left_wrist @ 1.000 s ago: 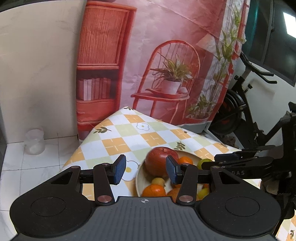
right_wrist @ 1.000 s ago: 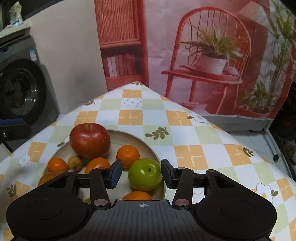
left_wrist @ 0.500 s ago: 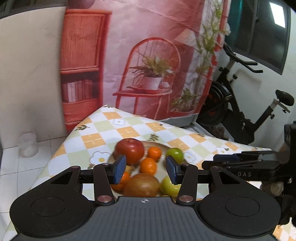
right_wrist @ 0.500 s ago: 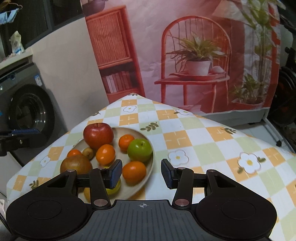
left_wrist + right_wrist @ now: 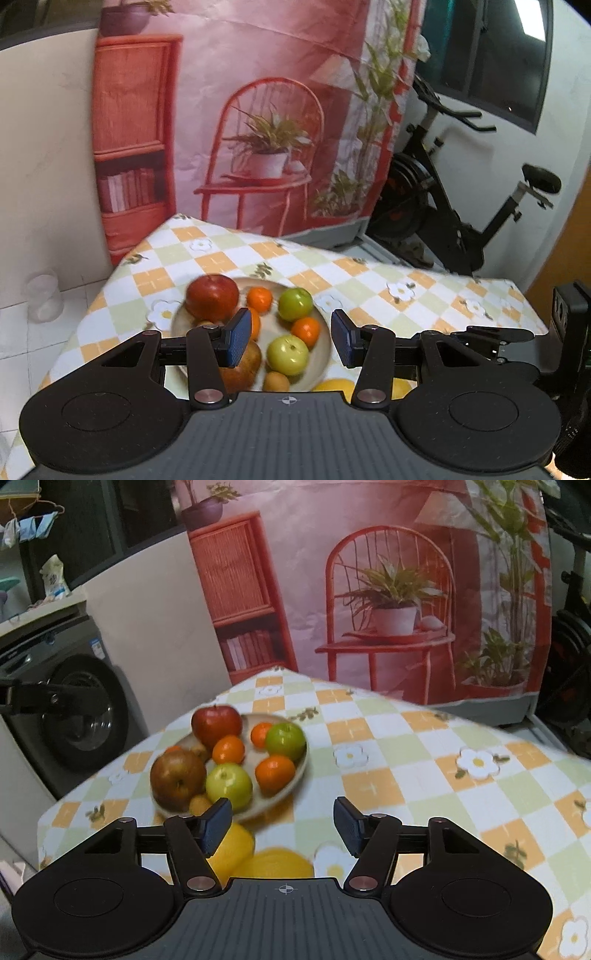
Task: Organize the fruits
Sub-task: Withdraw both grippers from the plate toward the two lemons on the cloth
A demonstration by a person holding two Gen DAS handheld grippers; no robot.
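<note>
A beige plate (image 5: 325,334) (image 5: 303,766) on the checked tablecloth holds a red apple (image 5: 212,297) (image 5: 217,722), a brown apple (image 5: 177,779), two green apples (image 5: 294,303) (image 5: 229,786) and several small oranges (image 5: 275,773). Two yellow fruits (image 5: 236,843) lie on the cloth just in front of the plate. My left gripper (image 5: 290,341) hovers open above the plate's near side and holds nothing. Back from the plate and to its right, my right gripper (image 5: 282,823) has its jaws opening, with nothing between them.
The table (image 5: 424,775) drops off at its far and left edges. A washing machine (image 5: 81,716) stands left of it, an exercise bike (image 5: 443,206) to the right, a printed backdrop (image 5: 369,590) behind. A clear jar (image 5: 42,297) sits on the floor.
Both grippers have drawn back from the plate, so the whole plate and more cloth show. The right jaws, earlier around a green apple, have widened; that apple lies on the plate.
</note>
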